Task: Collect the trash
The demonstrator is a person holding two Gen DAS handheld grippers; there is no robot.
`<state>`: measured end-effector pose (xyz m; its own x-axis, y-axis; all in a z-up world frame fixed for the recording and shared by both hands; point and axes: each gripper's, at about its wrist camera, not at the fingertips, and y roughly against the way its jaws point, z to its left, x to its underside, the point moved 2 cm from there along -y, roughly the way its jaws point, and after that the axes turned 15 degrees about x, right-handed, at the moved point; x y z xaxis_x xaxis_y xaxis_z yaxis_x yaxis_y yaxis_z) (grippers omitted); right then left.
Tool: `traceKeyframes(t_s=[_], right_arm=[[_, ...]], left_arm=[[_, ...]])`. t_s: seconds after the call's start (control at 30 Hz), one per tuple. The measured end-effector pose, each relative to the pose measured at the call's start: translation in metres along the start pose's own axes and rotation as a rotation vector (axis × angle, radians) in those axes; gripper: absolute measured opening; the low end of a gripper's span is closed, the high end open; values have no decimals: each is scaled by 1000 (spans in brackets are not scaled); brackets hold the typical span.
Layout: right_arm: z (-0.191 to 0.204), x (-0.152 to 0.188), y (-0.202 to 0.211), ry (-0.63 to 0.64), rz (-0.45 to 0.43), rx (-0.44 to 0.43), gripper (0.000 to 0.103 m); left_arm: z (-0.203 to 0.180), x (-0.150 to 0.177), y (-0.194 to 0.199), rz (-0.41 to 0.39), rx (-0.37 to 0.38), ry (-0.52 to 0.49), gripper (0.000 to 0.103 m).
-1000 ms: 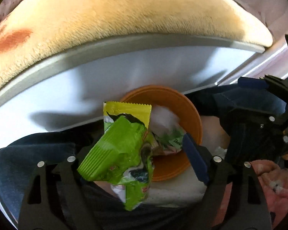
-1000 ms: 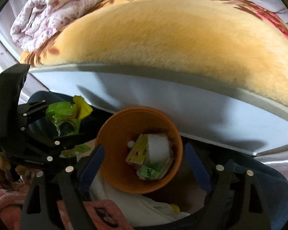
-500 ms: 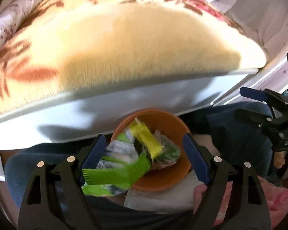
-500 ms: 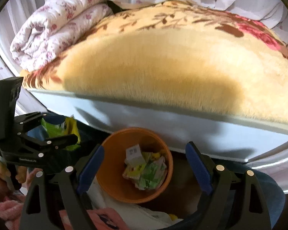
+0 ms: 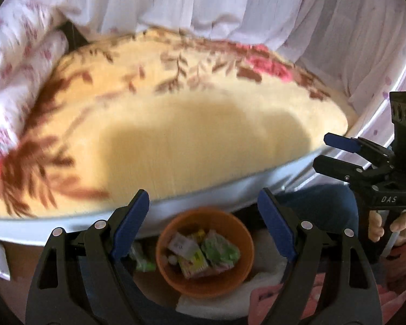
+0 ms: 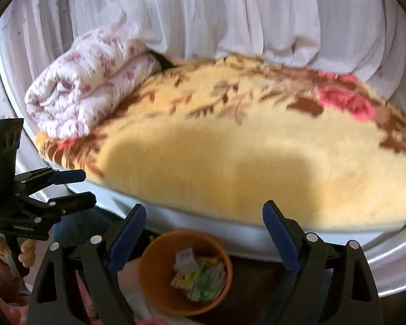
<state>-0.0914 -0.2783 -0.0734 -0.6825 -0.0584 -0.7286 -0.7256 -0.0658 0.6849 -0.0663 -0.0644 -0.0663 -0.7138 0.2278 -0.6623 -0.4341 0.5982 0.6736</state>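
An orange bin (image 5: 231,279) stands on the floor below the bed edge and holds several wrappers (image 5: 203,253), green, yellow and white. It also shows in the right wrist view (image 6: 154,276) with the wrappers (image 6: 200,277) inside. A green scrap (image 5: 143,260) lies left of the bin, outside it. My left gripper (image 5: 203,211) is open and empty, raised above the bin. My right gripper (image 6: 204,224) is open and empty, also above the bin. Each gripper shows in the other's view, the right one (image 5: 327,150) and the left one (image 6: 84,188).
A bed with a yellow floral plush blanket (image 5: 176,135) and a white frame edge (image 5: 203,203) fills the middle. A rolled white floral quilt (image 6: 89,89) lies at its far left. White curtains (image 6: 230,13) hang behind. White and pink cloth (image 5: 257,298) lies on the floor by the bin.
My left gripper let go of the green wrapper, which dropped towards the bin. Both grippers have risen and tilted up, so the bin looks smaller and more of the bed shows.
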Motion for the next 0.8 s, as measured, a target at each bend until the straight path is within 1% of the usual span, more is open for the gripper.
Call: traceKeyframes(t_s=[0.07, 0.17, 0.23, 0.4, 0.43, 0.47, 0.63, 0.8], right_arm=[[-3, -11, 9, -5, -45, 22, 89], [-8, -28, 24, -17, -116, 51, 90], [-11, -39, 33, -27, -155, 69, 93], [-14, -64, 55, -43, -257, 117, 97], [-14, -69, 59, -46, -276, 125, 97], [-14, -73, 64, -51, -293, 130, 97], [-14, -86, 78, -62, -345, 139, 97], [-14, -97, 90, -72, -391, 154, 97]], left_arm=[[-3, -9, 10, -34, -19, -19, 80], [-10, -25, 24, -96, -69, -48, 80], [-15, -37, 33, -139, -90, -65, 80], [-25, -66, 57, -264, -174, -98, 80], [-27, -71, 61, -285, -185, -100, 84], [-29, -78, 66, -317, -199, -102, 92], [-39, -98, 82, -415, -241, -118, 92], [-48, -112, 89, -462, -251, -129, 92]])
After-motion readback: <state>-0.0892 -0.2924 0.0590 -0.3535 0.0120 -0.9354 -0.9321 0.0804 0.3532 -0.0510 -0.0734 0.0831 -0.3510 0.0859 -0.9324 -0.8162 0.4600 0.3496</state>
